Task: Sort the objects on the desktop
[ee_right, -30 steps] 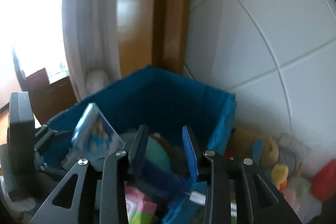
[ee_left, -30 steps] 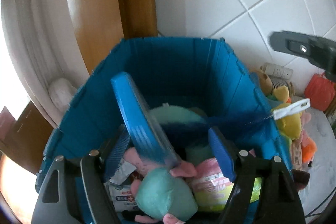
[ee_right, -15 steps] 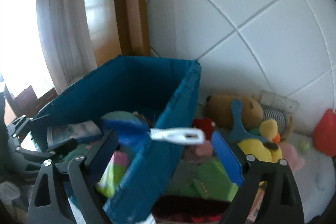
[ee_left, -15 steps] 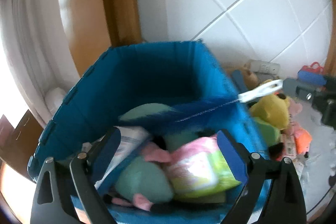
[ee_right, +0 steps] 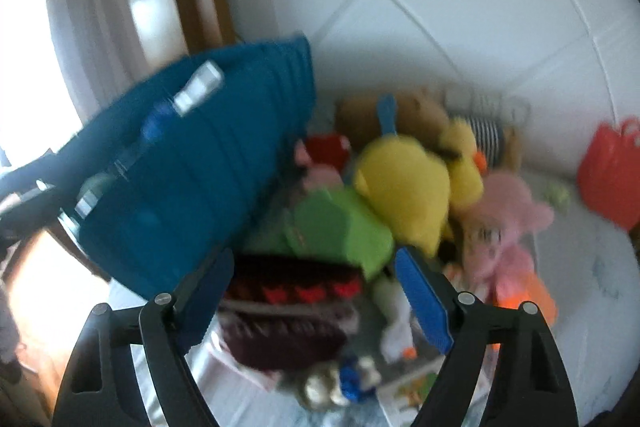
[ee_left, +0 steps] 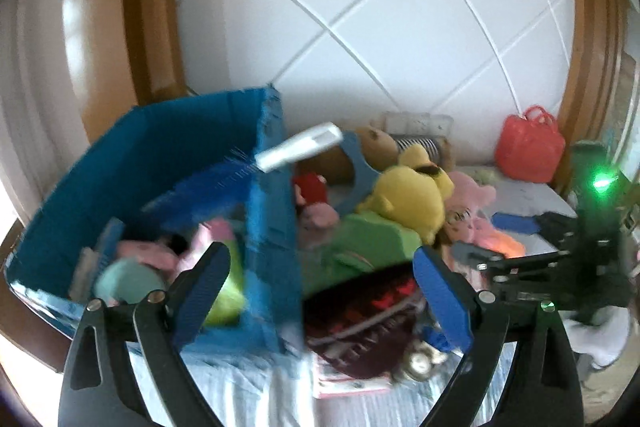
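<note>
Left gripper (ee_left: 320,291) wide apart, empty, right gripper (ee_right: 314,293) wide apart, empty, blue bin (ee_left: 160,163) at left holding toys, brush (ee_left: 240,175) leaning over its rim, plush pile (ee_right: 404,187) right of bin on tabletop (ee_right: 592,267).

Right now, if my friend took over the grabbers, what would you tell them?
Left gripper: open, empty, beside the blue bin. Right gripper: open, empty, over the toy pile.
Done: a blue brush leans in the bin, white handle poking over the rim, on top of soft toys.
Left: yellow plush, green plush, pink plush, dark knitted piece, red bag, all outside the bin.
</note>
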Available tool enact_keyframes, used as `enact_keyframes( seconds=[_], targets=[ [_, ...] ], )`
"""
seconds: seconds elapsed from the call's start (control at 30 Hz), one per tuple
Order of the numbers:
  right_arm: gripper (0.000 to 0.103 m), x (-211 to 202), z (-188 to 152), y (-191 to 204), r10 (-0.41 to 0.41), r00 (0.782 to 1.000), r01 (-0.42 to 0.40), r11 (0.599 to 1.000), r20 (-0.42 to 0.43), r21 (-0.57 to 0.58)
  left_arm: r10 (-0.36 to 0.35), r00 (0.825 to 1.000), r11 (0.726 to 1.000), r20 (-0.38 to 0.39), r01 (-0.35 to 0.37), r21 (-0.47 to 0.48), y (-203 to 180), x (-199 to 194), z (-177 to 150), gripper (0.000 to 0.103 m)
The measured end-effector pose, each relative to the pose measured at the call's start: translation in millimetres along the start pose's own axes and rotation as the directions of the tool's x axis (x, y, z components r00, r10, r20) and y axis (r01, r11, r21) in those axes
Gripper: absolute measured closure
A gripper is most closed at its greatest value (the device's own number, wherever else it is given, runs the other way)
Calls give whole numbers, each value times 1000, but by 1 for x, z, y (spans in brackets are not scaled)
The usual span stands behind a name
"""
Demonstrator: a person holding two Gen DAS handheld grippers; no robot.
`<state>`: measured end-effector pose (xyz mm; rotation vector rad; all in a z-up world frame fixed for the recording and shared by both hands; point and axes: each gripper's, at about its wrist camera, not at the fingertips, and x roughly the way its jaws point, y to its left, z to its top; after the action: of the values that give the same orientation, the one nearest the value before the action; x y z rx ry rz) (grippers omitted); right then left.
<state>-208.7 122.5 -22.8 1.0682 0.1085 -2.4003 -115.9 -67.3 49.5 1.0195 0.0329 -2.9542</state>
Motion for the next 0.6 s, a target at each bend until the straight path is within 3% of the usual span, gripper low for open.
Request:
enact_keyframes(
  seconds=[0.1,0.27,0.6],
  targets=[
    [13,20,-26,-31,-1,997,5,999,-72,50,-15,999,1000,-48,15,1,-22,16,-15,9],
    [0,36,-54,-59,48,991,-38,996,-123,82,-17,992,1000,-125,14,-23,-40,44,-46,9],
    [0,96,-77,-55,140,974,-134,990,-177,46,13,966,997,-259,-33,-73,-46,100,-111,9]
  ],
)
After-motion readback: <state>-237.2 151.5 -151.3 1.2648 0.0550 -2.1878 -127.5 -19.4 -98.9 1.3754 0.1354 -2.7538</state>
